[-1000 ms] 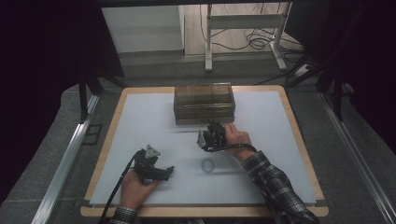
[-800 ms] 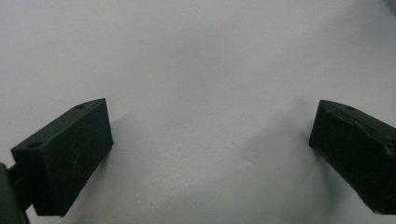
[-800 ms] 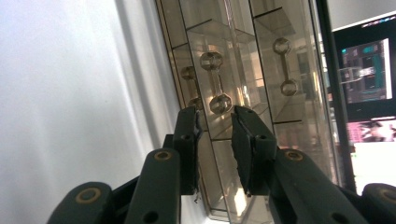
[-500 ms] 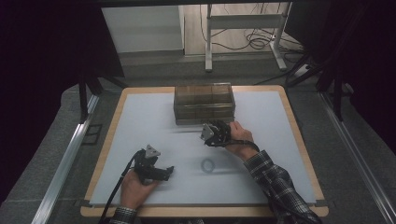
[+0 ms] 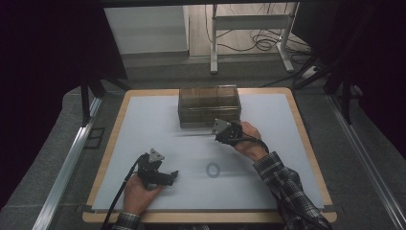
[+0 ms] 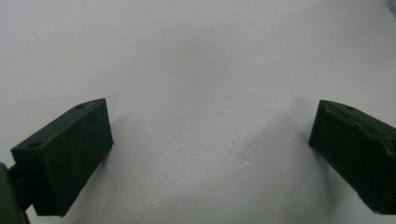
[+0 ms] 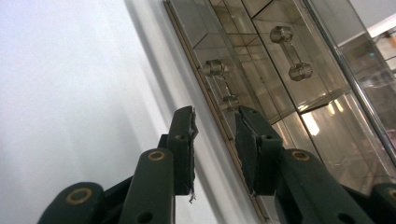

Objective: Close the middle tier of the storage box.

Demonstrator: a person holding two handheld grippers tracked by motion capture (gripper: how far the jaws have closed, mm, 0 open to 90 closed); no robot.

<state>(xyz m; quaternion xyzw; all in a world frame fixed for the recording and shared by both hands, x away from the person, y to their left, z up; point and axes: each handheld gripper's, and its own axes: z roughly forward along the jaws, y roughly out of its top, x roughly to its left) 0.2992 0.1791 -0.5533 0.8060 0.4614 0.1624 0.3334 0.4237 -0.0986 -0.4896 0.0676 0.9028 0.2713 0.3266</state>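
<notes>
A smoky see-through drawer box [image 5: 209, 103] stands at the back middle of the white mat [image 5: 143, 129]. My right gripper [image 5: 216, 135] hovers just in front of its lower front face. In the right gripper view the jaws [image 7: 215, 116] stand a little apart with nothing between them, and they have just been opening. A small dumbbell-shaped drawer handle [image 7: 219, 84] lies right ahead of the tips on the box front [image 7: 289, 93]. My left gripper [image 5: 168, 176] rests low near the front left of the mat, open wide over bare mat [image 6: 210, 140].
A small ring [image 5: 213, 169] lies flat on the mat between the two hands. The wooden table edge [image 5: 306, 143] frames the mat. Metal rails [image 5: 67, 163] run along both sides, and a table stand with cables [image 5: 249, 28] is behind.
My right gripper has moved up and slightly right, closer to the drawer box front. The left gripper and the ring have not moved.
</notes>
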